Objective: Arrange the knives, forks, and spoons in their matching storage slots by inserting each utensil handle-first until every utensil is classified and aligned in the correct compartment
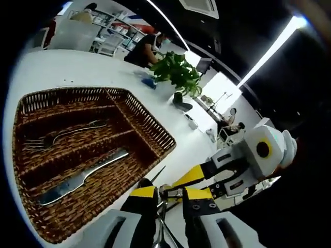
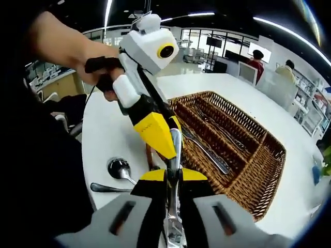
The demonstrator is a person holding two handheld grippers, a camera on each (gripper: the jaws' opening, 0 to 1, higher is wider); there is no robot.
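Nearest the lens in the right gripper view, the right claw (image 2: pixel 174 178) stood closed on a metal utensil (image 2: pixel 175 155), whose shaft ran up between the yellow-tipped jaws; which kind of utensil it was could not be told. The left claw (image 2: pixel 161 135) reached down to the same utensil from above, held by a person's hand (image 2: pixel 98 64). In the left gripper view, the left claw (image 1: pixel 169 195) was closed down to a narrow gap, with the thin metal piece between its jaws and the right claw (image 1: pixel 199 178) meeting it from the right.

On the white table (image 2: pixel 103 134) lay a spoon (image 2: pixel 120 169) and, just beside it, a dark handle (image 2: pixel 108 188). The wicker tray (image 1: pixel 155 132) sat on the table with long compartments: a fork (image 1: pixel 62 135) lay in one, a knife (image 1: pixel 83 178) in the next one nearer the camera. A potted plant (image 1: pixel 178 72) stood well beyond the tray.
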